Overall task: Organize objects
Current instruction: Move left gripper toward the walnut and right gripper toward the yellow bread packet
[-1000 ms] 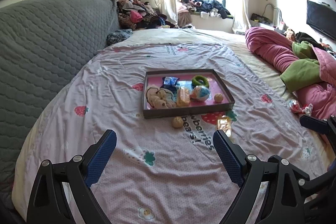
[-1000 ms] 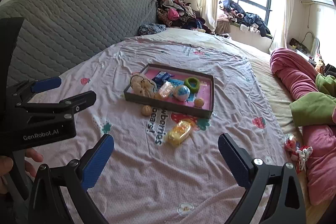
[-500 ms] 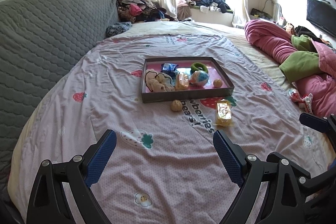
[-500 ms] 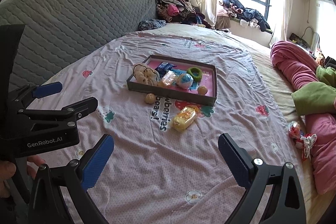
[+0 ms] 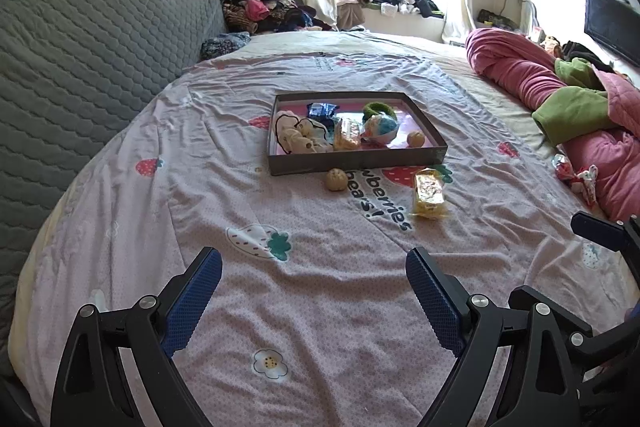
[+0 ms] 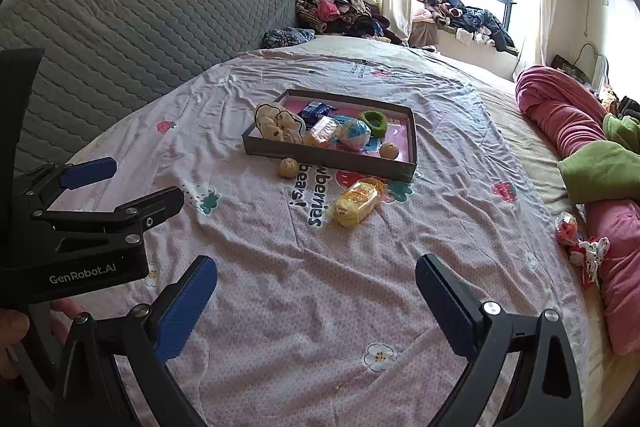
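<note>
A dark shallow tray [image 5: 356, 161] [image 6: 328, 157] with a pink floor sits mid-bed, holding a cream scrunchie [image 5: 298, 137], a blue packet [image 5: 322, 111], a snack pack [image 5: 346, 135], a blue-white ball [image 5: 382, 129], a green ring [image 6: 373, 123] and a small beige ball [image 5: 416, 138]. On the sheet in front of the tray lie a second beige ball [image 5: 336, 179] [image 6: 288, 167] and a yellow snack packet [image 5: 429, 195] [image 6: 356, 202]. My left gripper [image 5: 314, 299] and right gripper [image 6: 316, 303] both hang open and empty, well short of these things.
The grey quilted headboard [image 5: 80, 67] rises on the left. A pink and green duvet [image 5: 580, 107] is bunched on the right, with a red-white wrapper [image 6: 580, 243] beside it. Clothes [image 5: 260, 9] are piled at the far end by the window. A hand [image 6: 16, 323] holds the left tool.
Both grippers have pulled back and tilted down over the second, so the tray and loose items sit farther off and more near sheet shows. Both stay open.
</note>
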{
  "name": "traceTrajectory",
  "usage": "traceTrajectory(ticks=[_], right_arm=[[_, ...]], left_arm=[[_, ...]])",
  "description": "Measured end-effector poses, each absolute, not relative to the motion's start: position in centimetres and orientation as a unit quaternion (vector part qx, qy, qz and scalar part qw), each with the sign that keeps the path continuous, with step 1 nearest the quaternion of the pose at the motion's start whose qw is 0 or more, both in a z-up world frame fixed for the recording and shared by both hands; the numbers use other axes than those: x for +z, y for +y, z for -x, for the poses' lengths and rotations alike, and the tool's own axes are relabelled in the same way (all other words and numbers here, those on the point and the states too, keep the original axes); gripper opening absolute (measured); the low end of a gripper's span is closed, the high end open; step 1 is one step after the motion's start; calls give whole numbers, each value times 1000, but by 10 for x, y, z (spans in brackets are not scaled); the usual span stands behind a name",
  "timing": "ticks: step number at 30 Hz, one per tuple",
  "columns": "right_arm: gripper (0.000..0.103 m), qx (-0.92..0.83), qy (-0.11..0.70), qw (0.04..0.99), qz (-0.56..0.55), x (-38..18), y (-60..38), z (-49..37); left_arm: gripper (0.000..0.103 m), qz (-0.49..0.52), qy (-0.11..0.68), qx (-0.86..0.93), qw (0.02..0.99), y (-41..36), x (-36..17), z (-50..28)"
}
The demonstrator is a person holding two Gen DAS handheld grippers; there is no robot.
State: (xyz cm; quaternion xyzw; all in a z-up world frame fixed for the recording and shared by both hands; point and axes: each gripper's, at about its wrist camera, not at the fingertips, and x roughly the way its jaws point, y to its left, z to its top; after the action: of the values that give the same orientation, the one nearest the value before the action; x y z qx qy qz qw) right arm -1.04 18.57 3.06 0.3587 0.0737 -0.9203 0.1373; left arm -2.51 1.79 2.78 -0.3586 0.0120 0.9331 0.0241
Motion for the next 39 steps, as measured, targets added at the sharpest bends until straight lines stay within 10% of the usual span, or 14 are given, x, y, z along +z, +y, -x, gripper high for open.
traceTrajectory(ticks=[39], right_arm=[[100, -897, 45, 116, -425, -59, 189, 145]], left_arm=[[94, 414, 7, 909, 37, 34, -46, 175]])
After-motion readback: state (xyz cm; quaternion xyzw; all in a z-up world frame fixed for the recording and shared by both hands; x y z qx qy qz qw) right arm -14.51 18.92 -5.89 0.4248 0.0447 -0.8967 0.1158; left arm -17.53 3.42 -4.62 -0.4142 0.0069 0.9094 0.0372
